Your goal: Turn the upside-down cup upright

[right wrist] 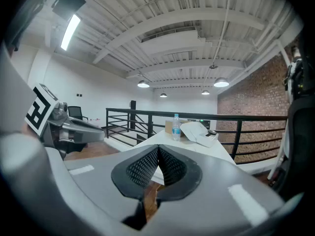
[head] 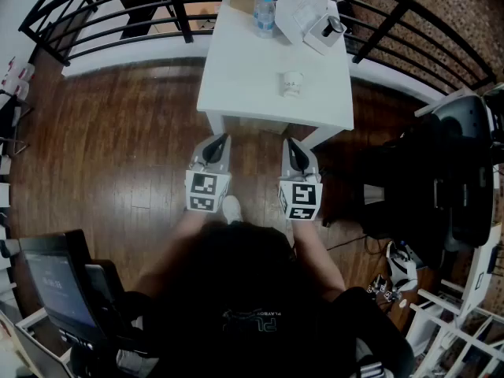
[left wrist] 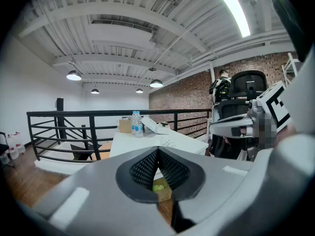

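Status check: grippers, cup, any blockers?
Left gripper shut, empty; right gripper shut, empty. Cup on white table, untouched. Bottle at far edge, nothing blocking.

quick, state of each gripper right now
Left gripper: closed, holding nothing.
Right gripper: closed, holding nothing.

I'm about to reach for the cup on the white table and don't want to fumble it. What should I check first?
1. Cup in sight: ok, the cup stands on the white table, apart from the bottle.
2. Cup's orientation: cannot tell, too small.
3. Left gripper empty: ok, jaws together on nothing.
4. Right gripper empty: ok, likewise.
5. Jaws open for a grasp: not ok, both shut.
6. Grippers at the cup: not ok, both short of the table's near edge.
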Demonstrator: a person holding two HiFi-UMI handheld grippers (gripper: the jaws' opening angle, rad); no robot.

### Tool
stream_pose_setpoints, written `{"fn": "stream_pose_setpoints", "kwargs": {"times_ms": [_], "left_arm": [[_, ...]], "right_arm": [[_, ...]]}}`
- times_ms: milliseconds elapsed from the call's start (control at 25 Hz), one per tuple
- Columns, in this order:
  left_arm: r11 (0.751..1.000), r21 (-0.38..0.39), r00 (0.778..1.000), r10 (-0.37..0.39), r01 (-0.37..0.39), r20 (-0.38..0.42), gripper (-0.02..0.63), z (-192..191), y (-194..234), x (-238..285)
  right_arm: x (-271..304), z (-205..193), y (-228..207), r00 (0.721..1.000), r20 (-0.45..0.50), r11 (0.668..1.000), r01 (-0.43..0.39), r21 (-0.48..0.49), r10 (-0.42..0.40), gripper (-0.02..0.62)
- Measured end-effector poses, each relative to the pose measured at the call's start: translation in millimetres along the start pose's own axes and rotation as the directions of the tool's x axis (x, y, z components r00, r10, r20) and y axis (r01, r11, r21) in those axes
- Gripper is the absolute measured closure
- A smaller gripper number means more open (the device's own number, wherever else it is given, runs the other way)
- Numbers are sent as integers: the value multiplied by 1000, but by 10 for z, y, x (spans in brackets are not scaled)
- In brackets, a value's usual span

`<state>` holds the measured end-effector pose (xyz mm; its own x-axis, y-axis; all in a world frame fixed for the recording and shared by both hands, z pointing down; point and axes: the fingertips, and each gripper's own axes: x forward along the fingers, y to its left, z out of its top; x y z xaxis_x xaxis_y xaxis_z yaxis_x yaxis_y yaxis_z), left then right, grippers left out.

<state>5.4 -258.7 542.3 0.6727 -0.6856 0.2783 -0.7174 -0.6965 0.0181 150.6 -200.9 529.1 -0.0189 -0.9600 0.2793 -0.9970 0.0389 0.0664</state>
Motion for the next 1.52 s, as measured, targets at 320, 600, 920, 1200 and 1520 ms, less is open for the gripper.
{"fn": "stream_pose_setpoints", "kwargs": {"times_ms": [320,600,920,1200,1520], "left_arm": [[1000,-21,1000,-19,19,11,607,-51,263,307],[997,-72,1000,0,1,2,607,-12,426,486],[997,-57,998,41,-44,-39,607,-66,514,774],[997,-33,996,62,-64,-70,607,45,455,1151],[993,-18,989,112,-114,-100,607,83,398,1369]], "right_arm": [[341,21,-74,999,-28,998,29,57,-28,581],[597,-61,-220,995,-91,996,47,81,-39,581],[986,-303,-523,984,-180,989,40,145,-14,581],[1350,-341,-913,976,-215,979,33,203,12,558],[1753,-347,-1181,967,-243,967,-10,254,74,424]]}}
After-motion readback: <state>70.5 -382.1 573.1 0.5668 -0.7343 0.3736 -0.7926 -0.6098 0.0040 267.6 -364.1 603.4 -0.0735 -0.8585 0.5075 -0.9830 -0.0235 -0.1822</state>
